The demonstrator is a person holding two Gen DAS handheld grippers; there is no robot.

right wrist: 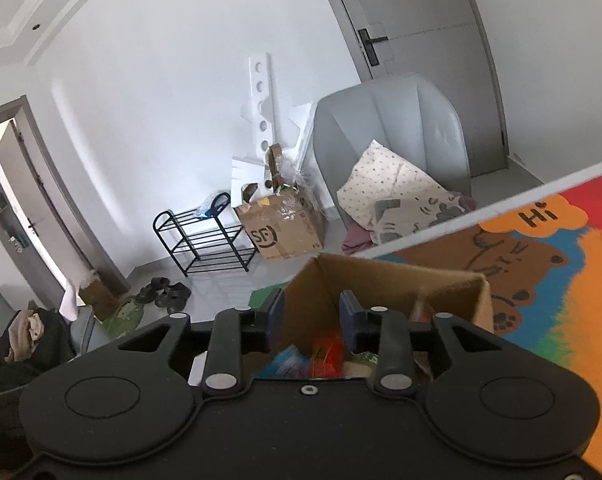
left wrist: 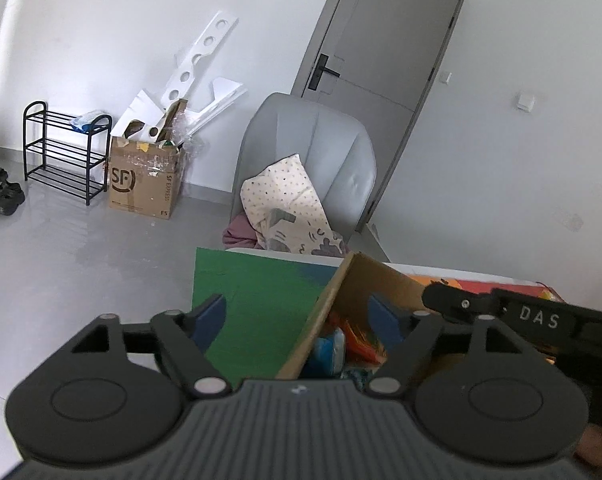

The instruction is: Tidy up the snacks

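The left hand-held gripper point(left wrist: 297, 316) tilts downward over the near rim of an open cardboard box point(left wrist: 365, 280), its 2 blue-padded fingers point(left wrist: 211, 316) spread wide: one sits outside the box's left wall above the green part of the mat point(left wrist: 261, 292), the other inside the box, and nothing is clamped between them. The right hand-held gripper point(right wrist: 311, 316) also points down into the same cardboard box point(right wrist: 385, 280), its fingers point(right wrist: 347, 320) a narrow gap apart, holding nothing. From the left wrist view its black body reaches in from the right, just over the box's far side. The snacks point(right wrist: 317, 356) lie loose in the bottom of the box, a jumble of red, blue and green wrappers just below both sets of fingertips. The box stands on the bench point(right wrist: 461, 220), which carries a colourful cartoon mat with an orange "Hi" bubble. Beyond the bench edge stands a grey chair point(left wrist: 309, 144) with a spotted pillow point(left wrist: 285, 196) on it. Farther off, against the white wall, are a taped carton point(left wrist: 145, 176), a black shoe rack point(left wrist: 65, 152) and dark shoes point(left wrist: 1, 192) on the floor, and a grey door point(left wrist: 381, 40).
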